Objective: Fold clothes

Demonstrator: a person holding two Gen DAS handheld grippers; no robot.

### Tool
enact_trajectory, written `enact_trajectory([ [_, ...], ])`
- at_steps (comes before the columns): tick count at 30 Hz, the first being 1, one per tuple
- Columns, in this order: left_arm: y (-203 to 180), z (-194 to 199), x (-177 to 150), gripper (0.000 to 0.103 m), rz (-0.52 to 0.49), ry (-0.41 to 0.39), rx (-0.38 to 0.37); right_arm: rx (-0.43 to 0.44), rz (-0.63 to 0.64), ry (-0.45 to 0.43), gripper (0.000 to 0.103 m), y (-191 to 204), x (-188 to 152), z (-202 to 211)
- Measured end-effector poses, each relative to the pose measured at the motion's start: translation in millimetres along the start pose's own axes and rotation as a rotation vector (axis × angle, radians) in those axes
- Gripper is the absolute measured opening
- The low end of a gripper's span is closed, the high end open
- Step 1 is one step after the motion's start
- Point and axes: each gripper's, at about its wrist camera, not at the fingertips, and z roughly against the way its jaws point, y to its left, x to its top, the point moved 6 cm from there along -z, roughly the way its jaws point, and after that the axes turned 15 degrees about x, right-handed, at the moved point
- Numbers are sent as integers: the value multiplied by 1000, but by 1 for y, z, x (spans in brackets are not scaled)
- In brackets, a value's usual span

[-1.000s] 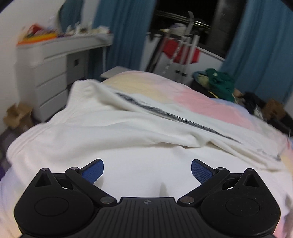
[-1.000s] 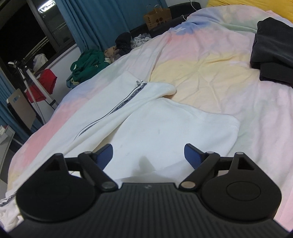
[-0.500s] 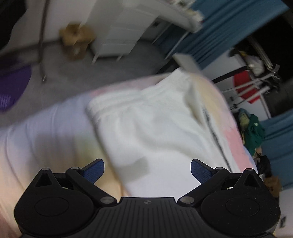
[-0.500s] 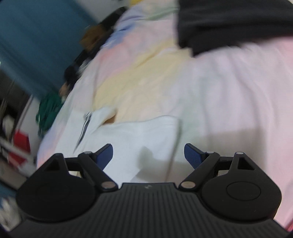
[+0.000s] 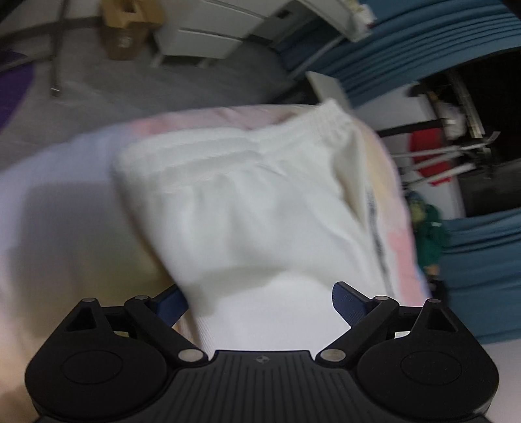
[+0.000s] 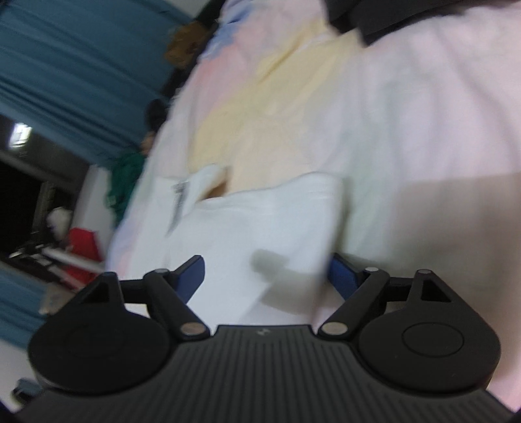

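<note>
Left wrist: white cotton sweatpants near bed's foot edge, between closing left claw. Right claw closing likewise, ungripped. Risk: pinching bedsheet too.

The pastel pink, yellow and blue bedspread lies broad and bare to the right of the white fleece trousers, open room for a gripper to pass. A folded black garment blocks the far top edge of that stretch. In the left wrist view, the trousers cover the bed's middle up to the edge, with bare bedspread free to their left. Beyond the bed edge, grey floor is open, bounded by a brown cardboard box and a white drawer unit. Teal curtains and a heap of green clothing crowd the right side.
</note>
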Motion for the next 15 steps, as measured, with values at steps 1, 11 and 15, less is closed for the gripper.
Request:
enact_trajectory([
  [1, -4, 3, -1, 97, -9, -19, -36, 28, -4, 13, 76, 2, -1, -4],
  [11, -10, -19, -4, 99, -9, 21, -44, -100, 107, 20, 37, 18, -9, -37],
  [15, -11, -33, -6, 94, -22, 57, 35, -154, 63, -40, 10, 13, -10, -40],
])
